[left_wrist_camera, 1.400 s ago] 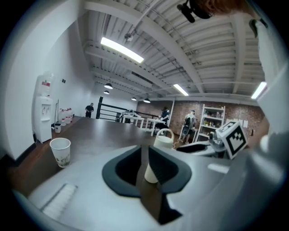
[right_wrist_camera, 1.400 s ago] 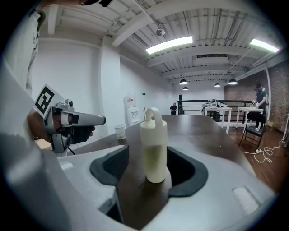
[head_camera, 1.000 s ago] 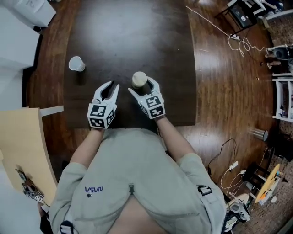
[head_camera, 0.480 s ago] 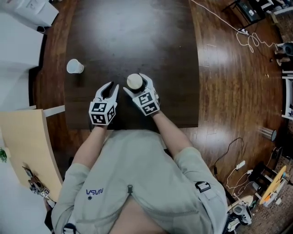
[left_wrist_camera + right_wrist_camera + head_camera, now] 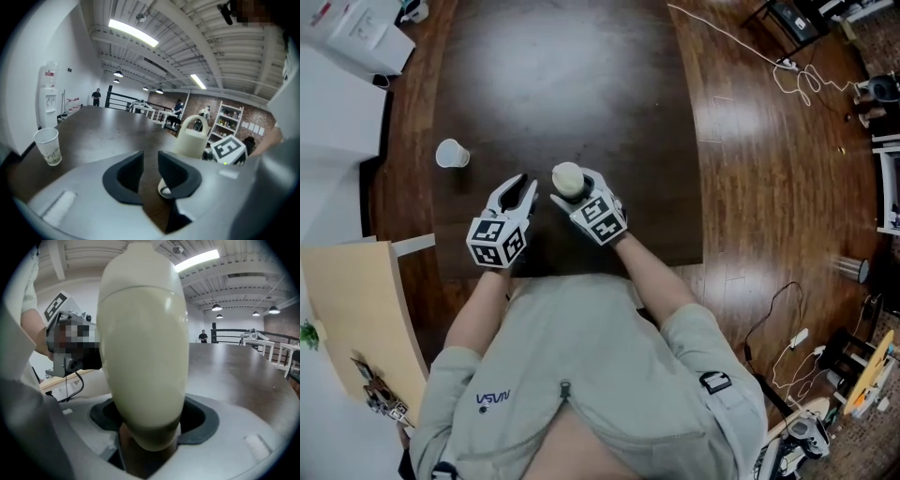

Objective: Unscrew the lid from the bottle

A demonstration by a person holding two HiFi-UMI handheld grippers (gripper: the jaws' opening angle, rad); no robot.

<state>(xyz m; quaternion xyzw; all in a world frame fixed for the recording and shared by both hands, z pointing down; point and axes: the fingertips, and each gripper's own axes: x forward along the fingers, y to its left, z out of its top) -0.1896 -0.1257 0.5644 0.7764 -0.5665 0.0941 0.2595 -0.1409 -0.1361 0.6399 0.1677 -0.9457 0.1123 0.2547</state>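
One dark wooden table (image 5: 581,75) fills the head view. Near its front edge stands the cream bottle (image 5: 567,178), upright, lid on. The right gripper (image 5: 577,190) is closing its jaws on the bottle's body, with the pads against its sides. Just beside it, the left gripper (image 5: 525,185) hovers with its jaws narrowly apart over bare tabletop. A paper cup (image 5: 452,153) stands well apart, on the left.

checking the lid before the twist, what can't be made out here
- Base of the bottle: right gripper view, behind the right claw, jaws closing around it.
- Whether its pads press: same view, bottle covers the contact.
- Join under the lid: head view, seen from above, too small.
- Print on the paper cup: left gripper view, too small.
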